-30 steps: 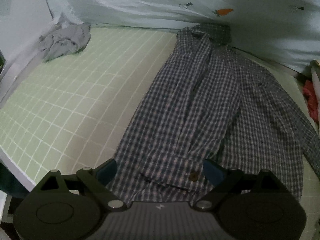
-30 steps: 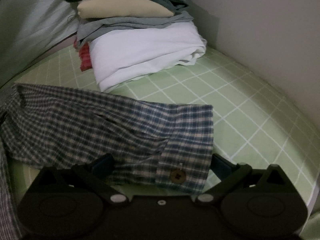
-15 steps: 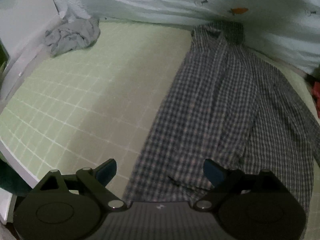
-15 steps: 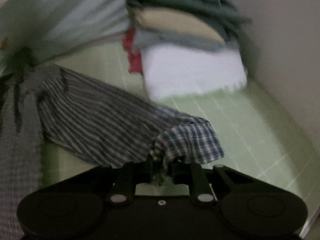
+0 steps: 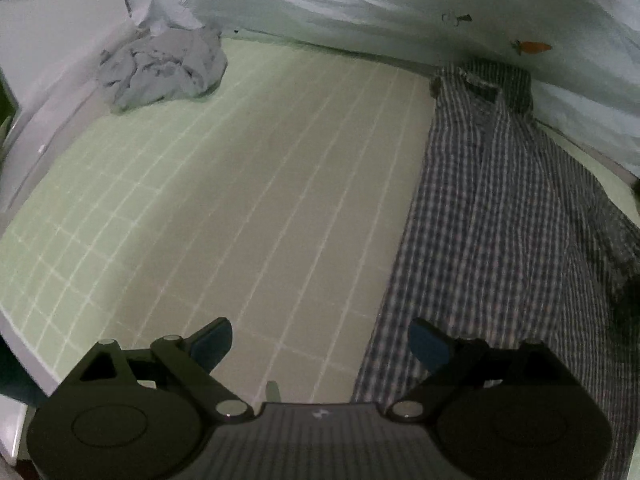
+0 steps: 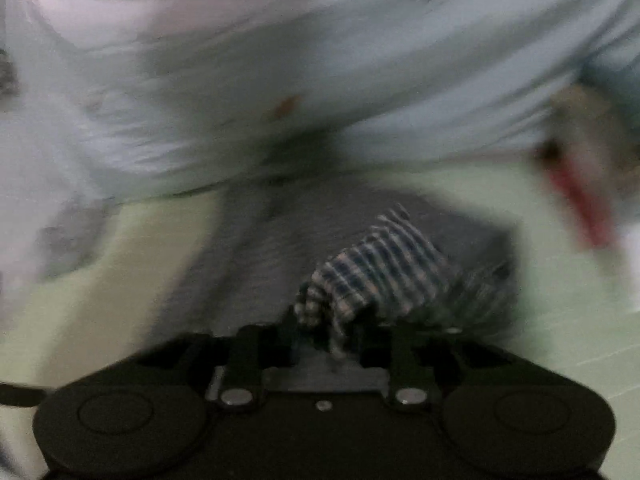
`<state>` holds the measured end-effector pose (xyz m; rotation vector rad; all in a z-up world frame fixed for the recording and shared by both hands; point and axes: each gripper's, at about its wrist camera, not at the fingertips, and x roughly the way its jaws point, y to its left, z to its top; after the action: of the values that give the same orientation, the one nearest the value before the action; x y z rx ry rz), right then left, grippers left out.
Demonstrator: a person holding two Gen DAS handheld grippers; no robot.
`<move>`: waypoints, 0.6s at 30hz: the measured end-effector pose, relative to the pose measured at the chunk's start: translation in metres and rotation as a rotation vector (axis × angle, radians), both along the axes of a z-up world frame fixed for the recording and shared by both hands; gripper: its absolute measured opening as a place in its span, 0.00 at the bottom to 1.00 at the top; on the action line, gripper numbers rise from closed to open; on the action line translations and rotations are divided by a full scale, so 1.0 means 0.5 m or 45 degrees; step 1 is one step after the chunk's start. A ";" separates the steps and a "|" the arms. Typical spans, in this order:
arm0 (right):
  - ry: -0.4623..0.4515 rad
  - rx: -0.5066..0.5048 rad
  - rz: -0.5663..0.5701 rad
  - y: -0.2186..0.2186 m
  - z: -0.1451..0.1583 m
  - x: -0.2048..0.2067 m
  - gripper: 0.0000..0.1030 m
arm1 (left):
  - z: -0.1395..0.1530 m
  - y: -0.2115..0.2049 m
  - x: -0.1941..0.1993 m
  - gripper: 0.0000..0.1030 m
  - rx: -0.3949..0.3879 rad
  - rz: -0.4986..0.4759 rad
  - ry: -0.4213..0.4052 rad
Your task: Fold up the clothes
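Observation:
A blue-and-white checked shirt (image 5: 500, 220) lies lengthwise on the green grid bed sheet (image 5: 240, 200), collar at the far end. My left gripper (image 5: 320, 332) hangs open over the sheet. Its right finger is over the shirt's near left edge, and nothing is between its fingers. In the blurred right wrist view, my right gripper (image 6: 330, 320) holds the bunched sleeve cuff (image 6: 372, 272) lifted above the shirt body (image 6: 260, 248). Its jaws are opening, with the cuff still between them.
A crumpled grey garment (image 5: 160, 68) sits at the sheet's far left corner. A pale blue cloth with a carrot print (image 5: 400, 8) runs along the far side. A red item (image 6: 576, 200) and pale folded clothes blur at the right.
My right gripper shut on the sleeve cuff, lifted it and swung it over the shirt body. My left gripper slid left off the shirt's folded sleeve and stayed open.

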<state>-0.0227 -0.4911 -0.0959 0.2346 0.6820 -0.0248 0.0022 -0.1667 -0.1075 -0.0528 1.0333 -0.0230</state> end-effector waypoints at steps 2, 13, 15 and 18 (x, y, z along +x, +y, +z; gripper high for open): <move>0.041 0.072 0.081 0.045 -0.012 0.017 0.65 | 0.003 -0.009 0.011 0.92 -0.005 -0.010 -0.007; 0.207 -0.034 -0.312 -0.143 -0.027 -0.118 0.91 | -0.012 -0.161 0.030 0.92 -0.071 -0.126 -0.019; 0.238 -0.039 -0.406 -0.193 -0.040 -0.144 0.92 | -0.013 -0.205 0.037 0.92 -0.065 -0.165 -0.046; 0.295 -0.053 -0.530 -0.261 -0.059 -0.167 0.92 | -0.018 -0.265 0.050 0.92 -0.053 -0.232 -0.074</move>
<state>-0.1060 -0.6218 -0.1253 0.3334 0.8519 -0.4701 0.0270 -0.2990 -0.1167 0.0048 0.9765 -0.2108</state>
